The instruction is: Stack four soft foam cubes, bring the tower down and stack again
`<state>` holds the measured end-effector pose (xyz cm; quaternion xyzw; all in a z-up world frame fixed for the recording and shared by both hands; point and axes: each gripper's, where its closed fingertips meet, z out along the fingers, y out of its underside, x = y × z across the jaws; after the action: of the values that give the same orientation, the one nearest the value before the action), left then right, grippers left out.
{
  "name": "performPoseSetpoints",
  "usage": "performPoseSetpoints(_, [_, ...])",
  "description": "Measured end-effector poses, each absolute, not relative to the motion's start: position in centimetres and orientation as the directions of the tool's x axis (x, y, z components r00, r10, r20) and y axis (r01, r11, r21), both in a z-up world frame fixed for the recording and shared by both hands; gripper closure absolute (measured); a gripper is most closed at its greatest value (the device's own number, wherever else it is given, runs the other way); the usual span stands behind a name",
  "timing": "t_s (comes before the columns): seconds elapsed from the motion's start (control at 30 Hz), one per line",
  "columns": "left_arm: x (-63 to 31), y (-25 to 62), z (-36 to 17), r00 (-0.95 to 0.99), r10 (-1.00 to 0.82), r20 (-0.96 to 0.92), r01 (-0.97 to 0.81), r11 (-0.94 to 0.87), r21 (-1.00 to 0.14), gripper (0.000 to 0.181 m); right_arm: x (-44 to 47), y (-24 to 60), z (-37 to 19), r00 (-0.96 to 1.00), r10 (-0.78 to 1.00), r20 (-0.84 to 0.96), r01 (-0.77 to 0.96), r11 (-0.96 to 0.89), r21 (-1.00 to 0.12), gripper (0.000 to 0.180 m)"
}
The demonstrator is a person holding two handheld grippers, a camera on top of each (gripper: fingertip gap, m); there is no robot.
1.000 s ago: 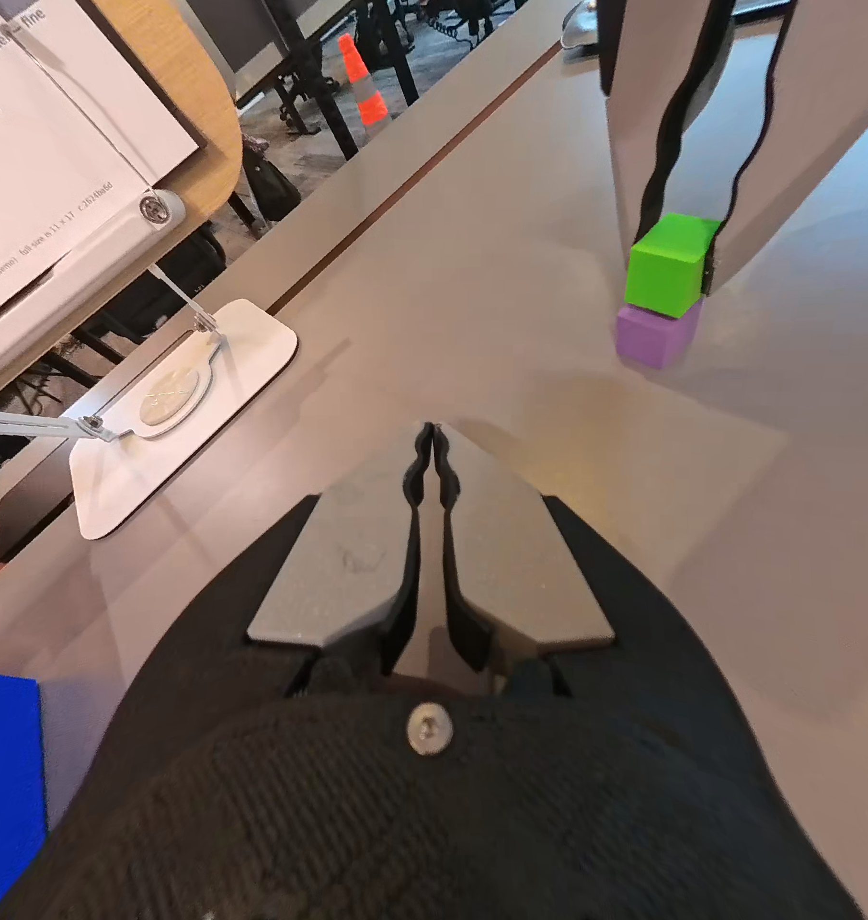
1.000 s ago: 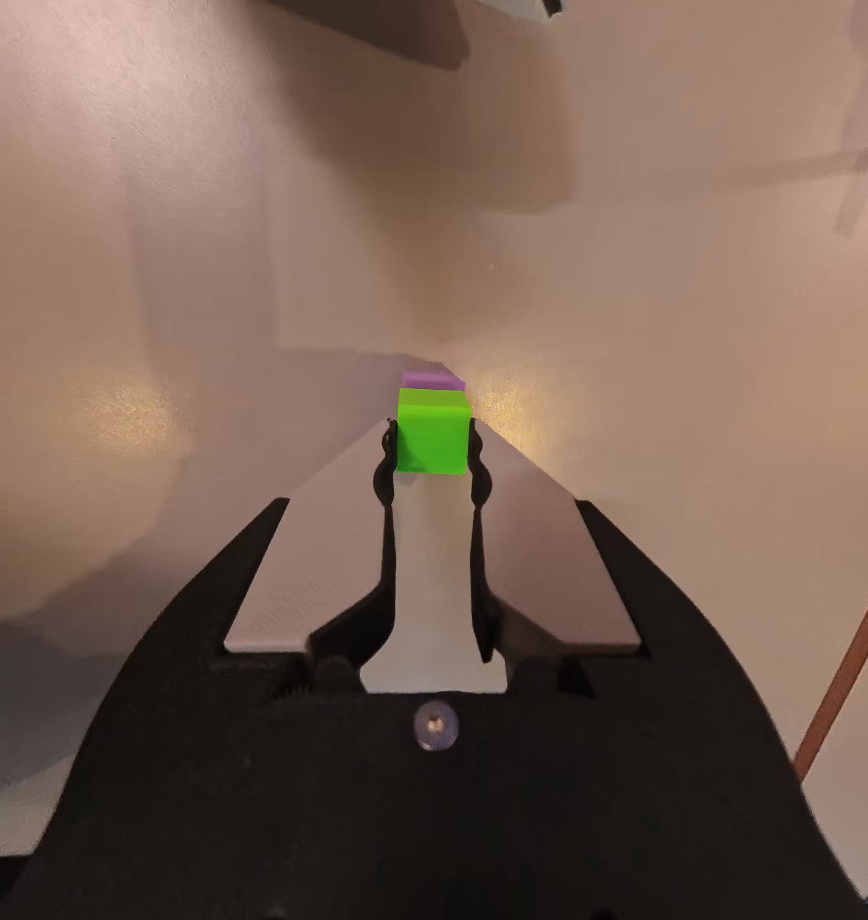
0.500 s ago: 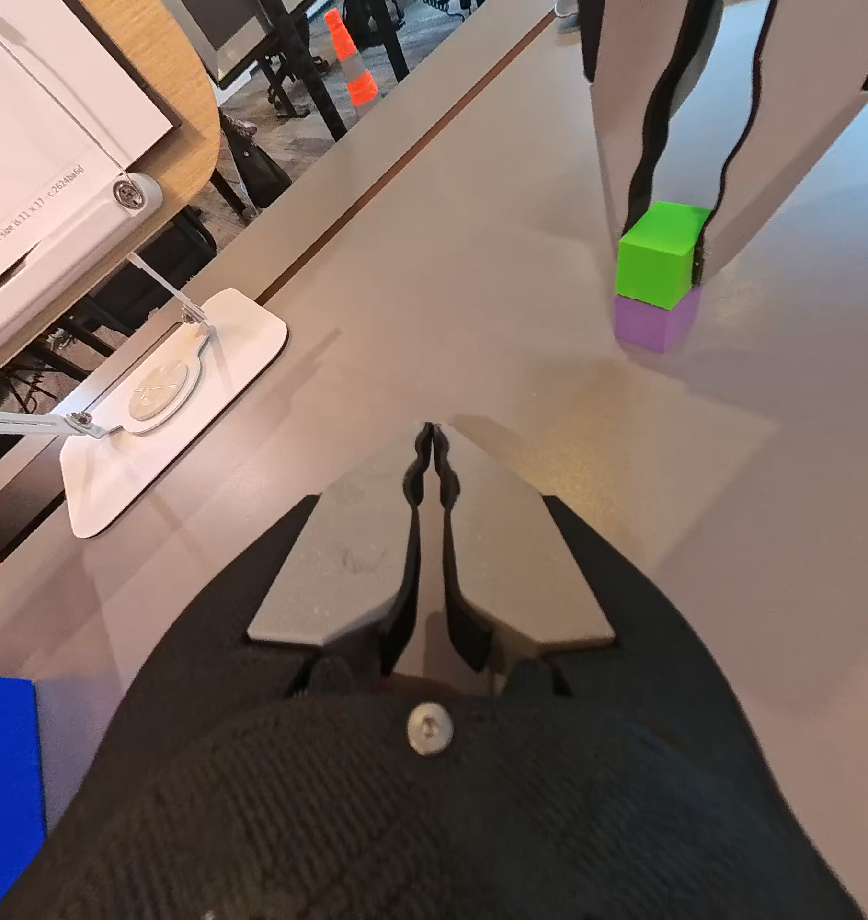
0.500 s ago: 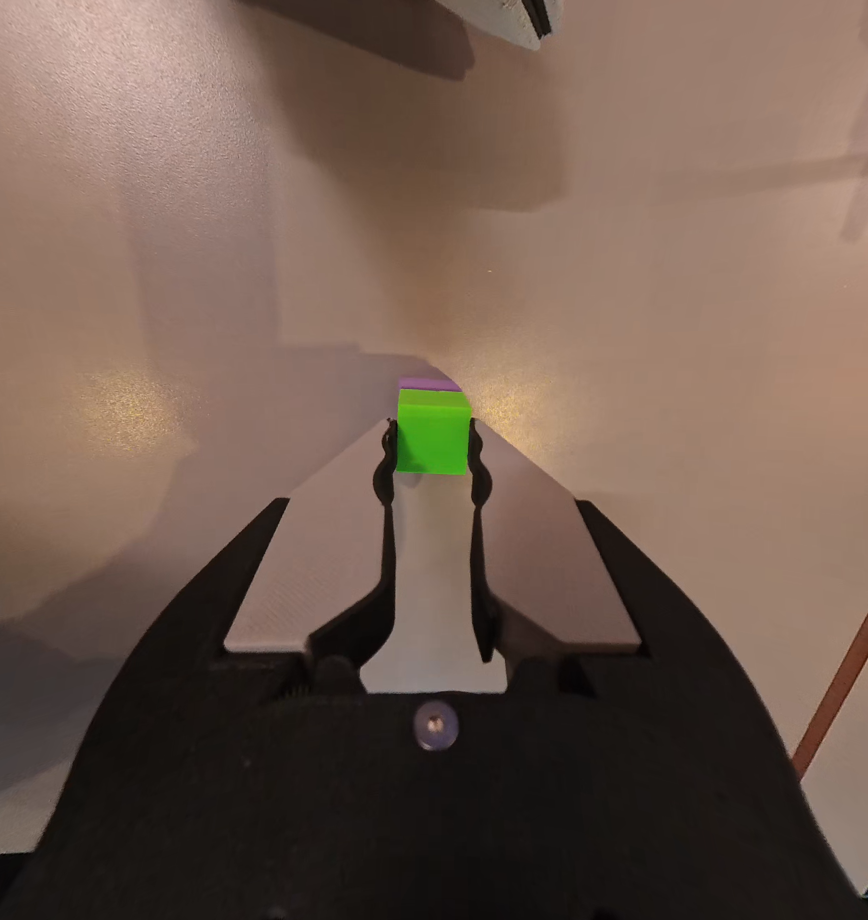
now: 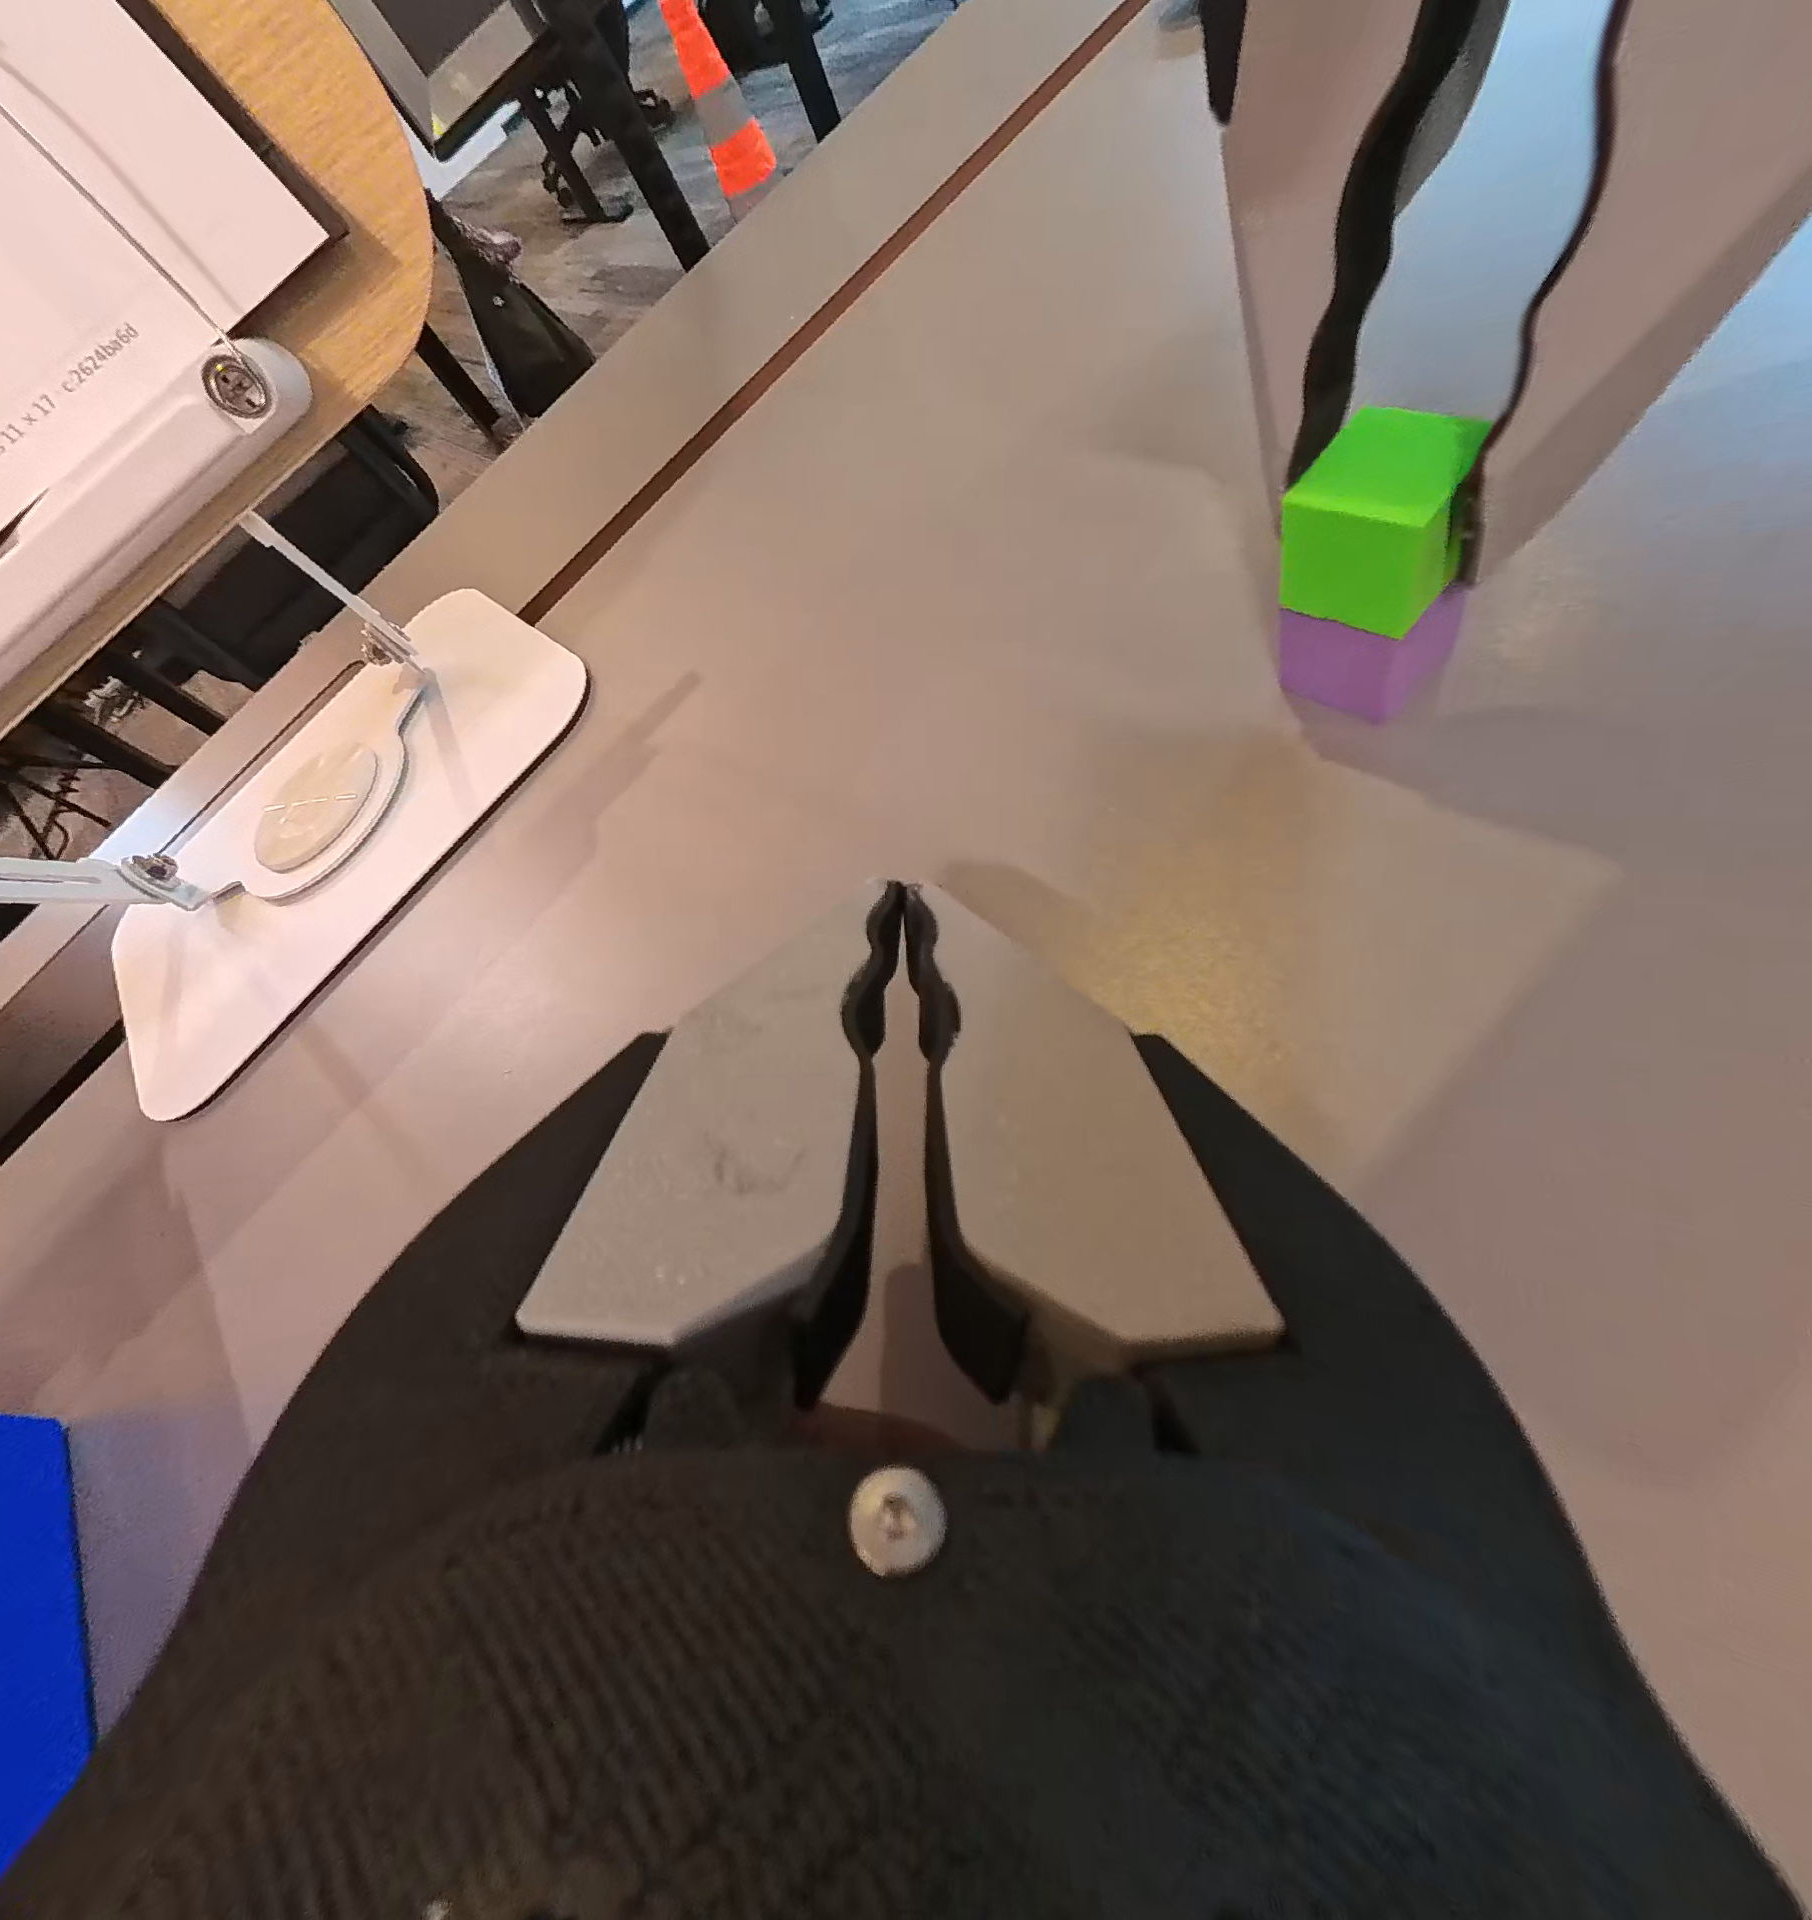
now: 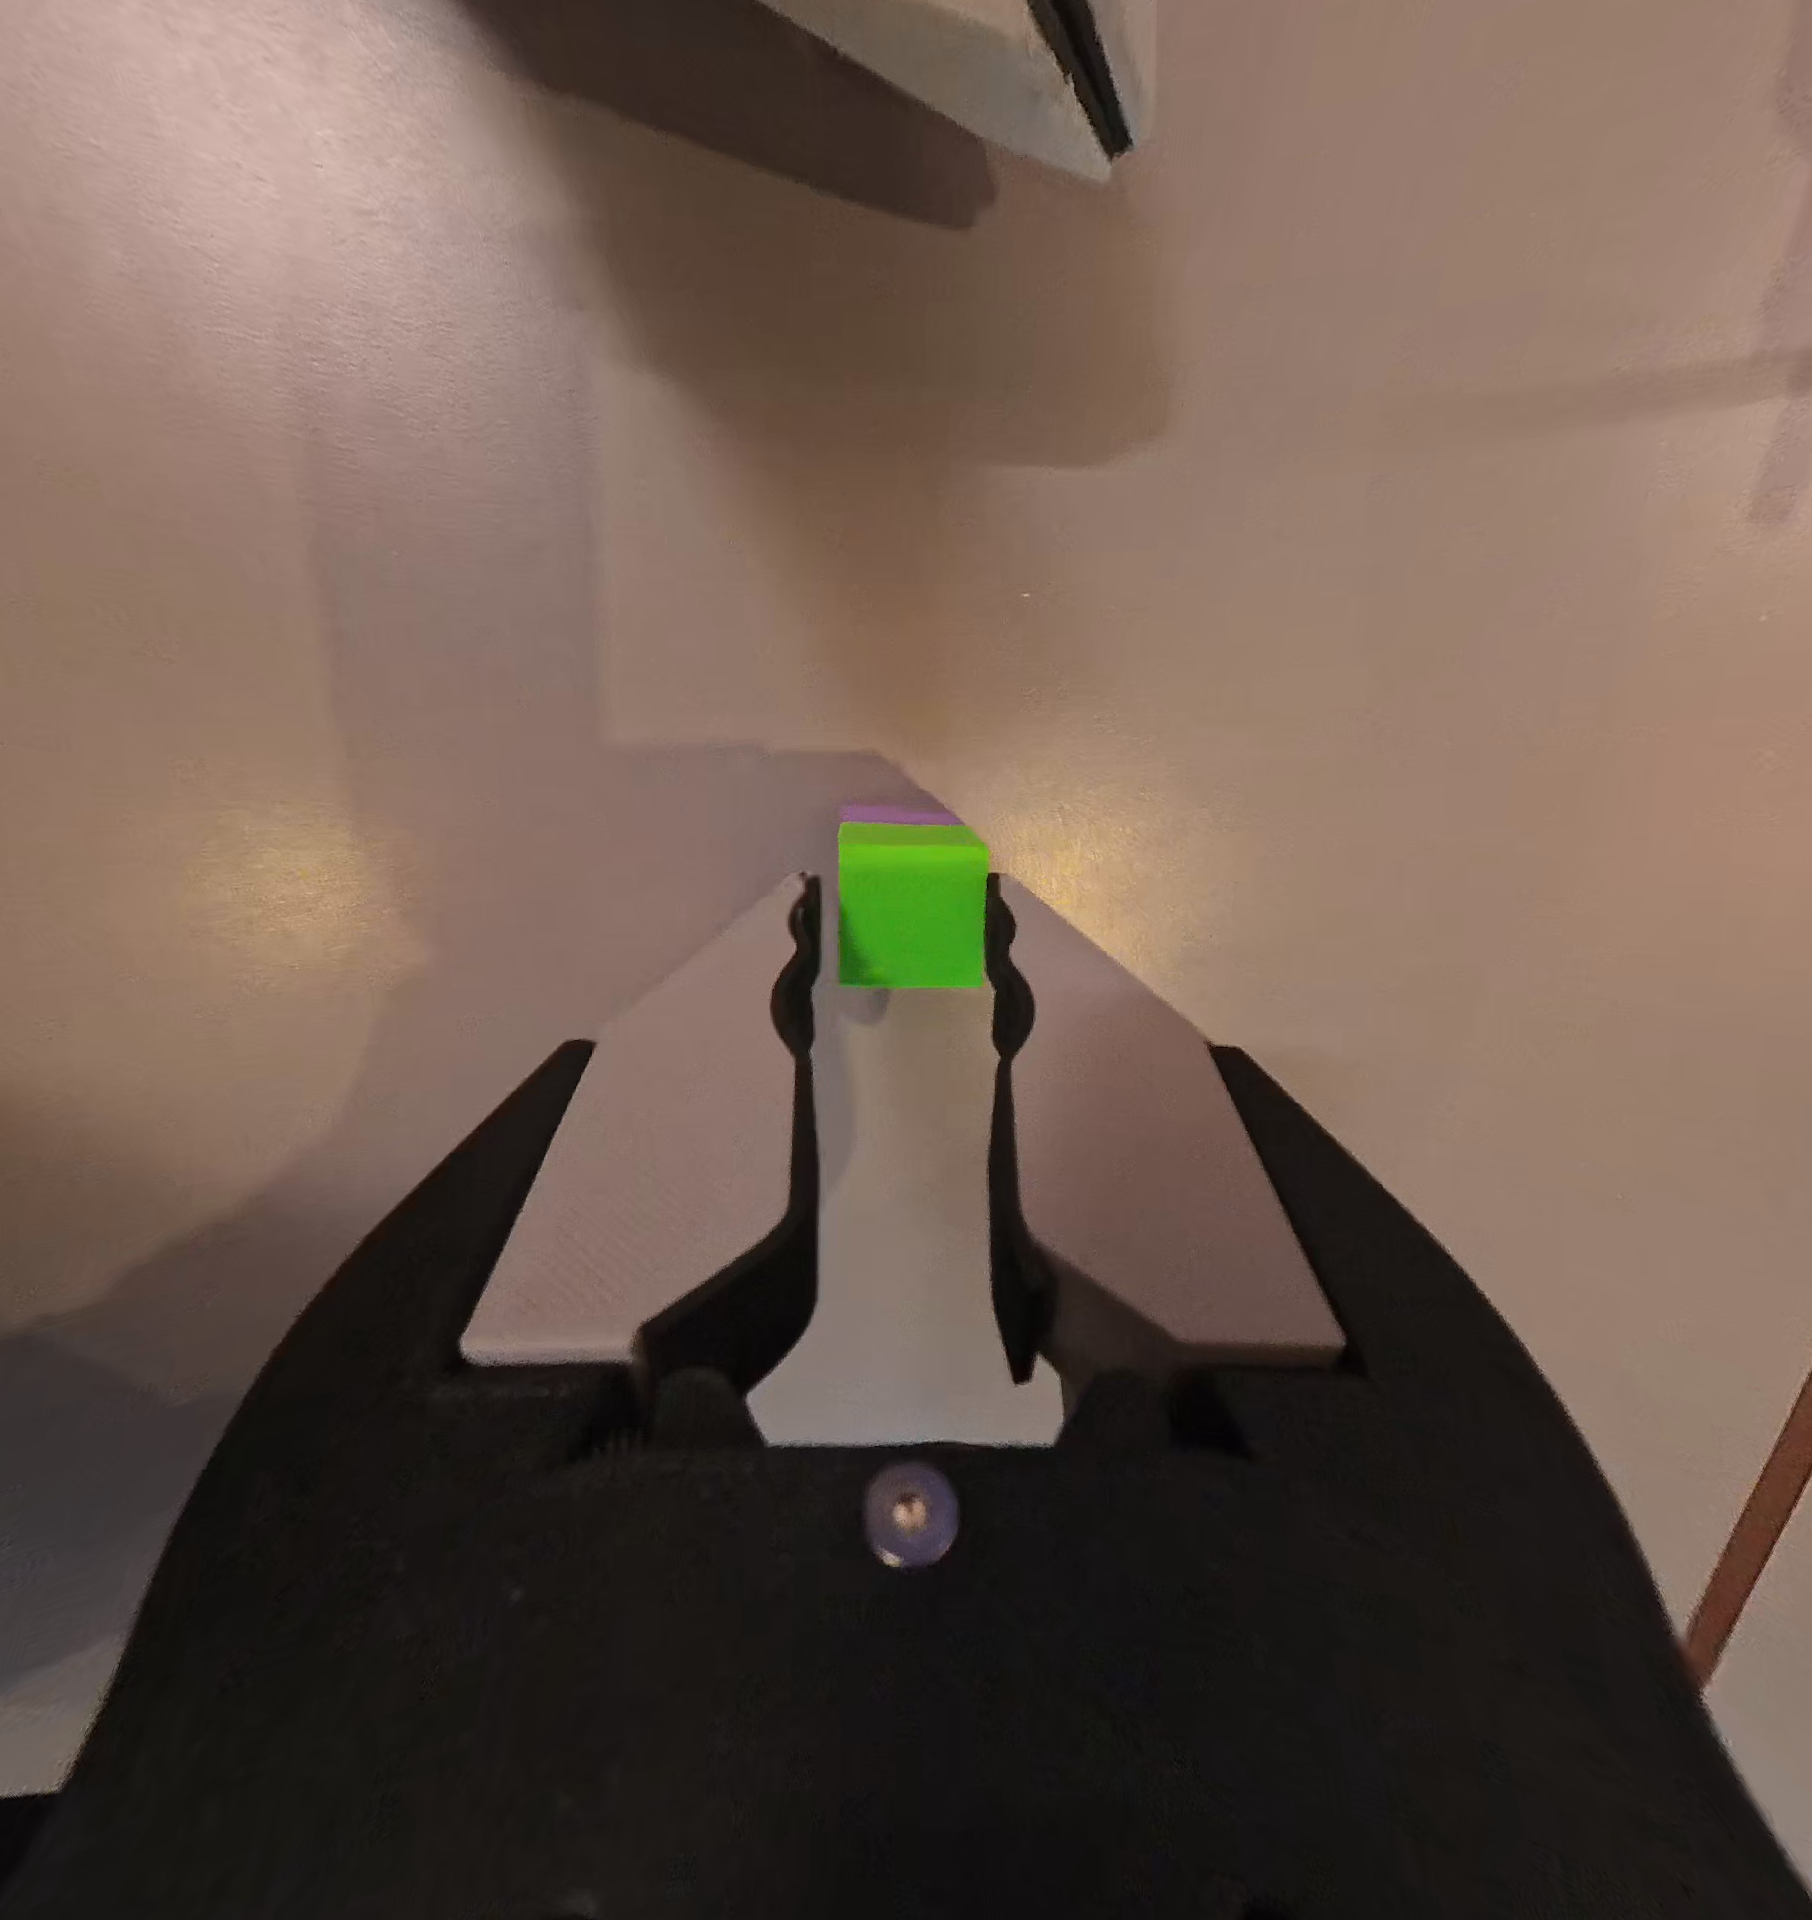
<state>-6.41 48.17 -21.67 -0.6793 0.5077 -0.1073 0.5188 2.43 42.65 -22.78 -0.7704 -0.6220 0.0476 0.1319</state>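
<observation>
A: What changed? Right gripper [image 6: 897, 914]?
B: Its fingers had just parted; a gap showed on one side of the green cube [image 5: 1369, 520], now sitting on the purple cube [image 5: 1364, 665]. Two stacked, two left.
A: Left gripper [image 5: 902, 904]?
B: Fingers pressed together, empty, near the table [image 5: 881, 520].

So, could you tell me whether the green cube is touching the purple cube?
Touching: the left wrist view shows the green cube sitting directly on the purple cube, no gap.
</observation>
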Motion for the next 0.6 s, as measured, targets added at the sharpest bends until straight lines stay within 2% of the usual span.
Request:
performPoseSetpoints(0.1, [-6.5, 48.3, -21.7, 0.47, -0.8, -0.372, -0.575, 0.042, -0.817, 0.18, 1.3, 42.3, -21.5, 0.254, 0.965, 0.071, 0.913, -0.215, -0.347, 0.129])
performPoseSetpoints(0.2, [-6.6, 48.4, -21.6, 0.477, -0.8, -0.363, -0.571, 0.031, -0.82, 0.178, -0.4, 42.1, -18.9, 0.304, 0.948, 0.093, 0.843, -0.222, -0.49, 0.11])
performPoseSetpoints(0.33, [-6.6, 48.4, -21.7, 0.48, -0.8, -0.361, -0.573, 0.026, -0.819, 0.178, -4.0, 40.6, -14.6, 0.402, 0.909, 0.107, 0.602, -0.174, -0.779, 0.11])
performPoseSetpoints(0.4, [-6.7, 48.5, -21.7, 0.482, -0.798, -0.362, -0.574, 0.024, -0.818, 0.176, -4.9, 39.9, -13.8, 0.472, 0.875, 0.112, 0.48, -0.148, -0.865, 0.11])
performPoseSetpoints(0.5, [-6.9, 48.6, -21.7, 0.492, -0.794, -0.357, -0.573, 0.014, -0.82, 0.171, -6.0, 38.2, -14.4, 0.492, 0.865, 0.102, 0.363, -0.097, -0.927, 0.115])
performPoseSetpoints(0.6, [-7.0, 48.7, -21.5, 0.503, -0.795, -0.338, -0.559, -0.001, -0.829, 0.164, -7.5, 35.5, -16.0, 0.394, 0.917, 0.062, 0.378, -0.101, -0.92, 0.12])
